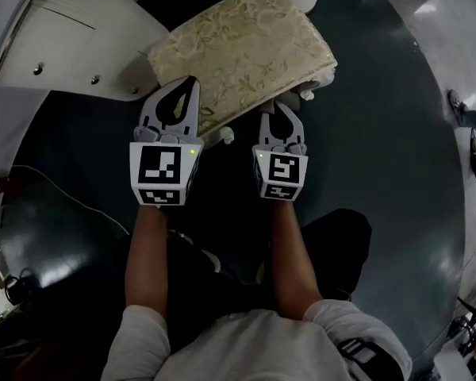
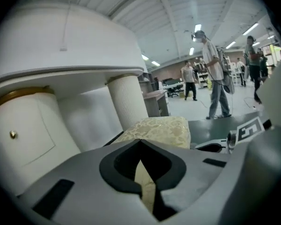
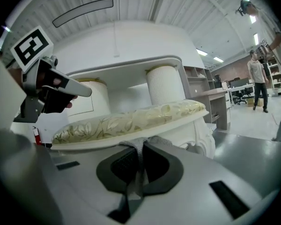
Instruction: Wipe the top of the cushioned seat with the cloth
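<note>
The cushioned seat (image 1: 246, 46) is a white stool with a gold floral top (image 3: 131, 118), standing on the dark floor in front of me. My left gripper (image 1: 190, 82) is shut with nothing in it, and its tips are at the seat's near left corner (image 2: 161, 128). My right gripper (image 1: 279, 106) sits just below the seat's near edge. In the right gripper view it (image 3: 139, 159) is shut on a grey knitted cloth (image 3: 131, 145), which bunches out past the jaw tips under the seat's rim. The head view hardly shows the cloth.
A white dressing table (image 1: 71, 30) with a ribbed round column (image 2: 126, 102) stands left of and behind the stool. The floor is dark green (image 1: 381, 173), with a thin cable (image 1: 63, 193) at the left. Several people (image 2: 215, 74) stand far off in the hall.
</note>
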Available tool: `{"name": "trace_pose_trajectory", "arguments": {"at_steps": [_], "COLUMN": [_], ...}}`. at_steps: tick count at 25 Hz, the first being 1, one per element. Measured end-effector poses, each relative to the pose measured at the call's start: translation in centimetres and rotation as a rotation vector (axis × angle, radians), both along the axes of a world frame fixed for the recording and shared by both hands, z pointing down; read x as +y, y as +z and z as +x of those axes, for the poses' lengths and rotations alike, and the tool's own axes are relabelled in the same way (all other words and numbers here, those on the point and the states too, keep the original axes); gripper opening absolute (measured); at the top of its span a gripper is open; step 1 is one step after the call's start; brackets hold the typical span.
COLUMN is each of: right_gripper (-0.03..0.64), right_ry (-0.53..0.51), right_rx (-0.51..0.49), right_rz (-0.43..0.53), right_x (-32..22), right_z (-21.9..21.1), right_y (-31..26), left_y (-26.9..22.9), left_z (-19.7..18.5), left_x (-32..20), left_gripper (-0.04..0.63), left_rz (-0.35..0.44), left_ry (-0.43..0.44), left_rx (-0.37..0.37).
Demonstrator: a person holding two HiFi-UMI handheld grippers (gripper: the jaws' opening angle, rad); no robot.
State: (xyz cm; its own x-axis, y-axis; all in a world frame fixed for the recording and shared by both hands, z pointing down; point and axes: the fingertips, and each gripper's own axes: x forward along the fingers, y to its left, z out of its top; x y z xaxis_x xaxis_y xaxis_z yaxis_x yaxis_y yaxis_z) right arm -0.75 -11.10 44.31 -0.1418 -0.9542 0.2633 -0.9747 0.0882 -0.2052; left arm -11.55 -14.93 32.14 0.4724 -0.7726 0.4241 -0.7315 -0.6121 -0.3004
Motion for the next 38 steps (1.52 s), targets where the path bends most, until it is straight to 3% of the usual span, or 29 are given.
{"name": "trace_pose_trajectory", "arguments": {"at_steps": [4, 7, 11, 14, 17, 21, 23, 27, 30, 33, 38], "right_gripper": [0.014, 0.014, 0.014, 0.014, 0.014, 0.014, 0.014, 0.014, 0.014, 0.014, 0.014], "right_ry": [0.070, 0.091, 0.042, 0.043, 0.020, 0.027, 0.039, 0.024, 0.030, 0.062, 0.111], "right_rx": [0.040, 0.063, 0.091, 0.111, 0.117, 0.147, 0.168, 0.203, 0.227, 0.233, 0.224], "right_rz": [0.045, 0.046, 0.054, 0.057, 0.064, 0.083, 0.089, 0.095, 0.118, 0.152, 0.208], "right_x": [-0.1, 0.4, 1.1, 2.0, 2.7, 3.6, 4.0, 4.5, 4.5, 4.7, 5.1], "right_z": [-1.0, -2.5, -6.1, -7.9, -10.2, -12.6, -13.1, -14.8, -15.0, -14.7, -14.6], "right_y": [-0.5, -0.3, 0.0, 0.3, 0.2, 0.1, 0.1, 0.0, 0.4, 1.2, 1.7], "left_y": [-1.7, 0.0, 3.3, 5.4, 6.2, 7.4, 7.5, 8.5, 12.6, 16.4, 16.8], "left_z": [-4.2, -8.2, -12.1, -13.5, -13.9, -13.5, -13.2, -14.0, -15.7, -17.2, -17.0], "left_x": [1.4, 2.5, 2.6, 2.0, 2.1, 2.1, 1.5, 1.7, 2.3, 2.6, 2.5], "left_gripper": [0.014, 0.014, 0.014, 0.014, 0.014, 0.014, 0.014, 0.014, 0.014, 0.014, 0.014], "left_rz": [0.141, 0.141, 0.173, 0.135, 0.140, 0.175, 0.152, 0.095, 0.000, -0.076, -0.062], "left_ry": [-0.109, -0.165, -0.207, -0.207, -0.173, -0.103, -0.066, -0.060, -0.122, -0.194, -0.160], "left_rx": [0.136, 0.221, 0.201, 0.260, 0.301, 0.258, 0.266, 0.352, 0.440, 0.480, 0.524]}}
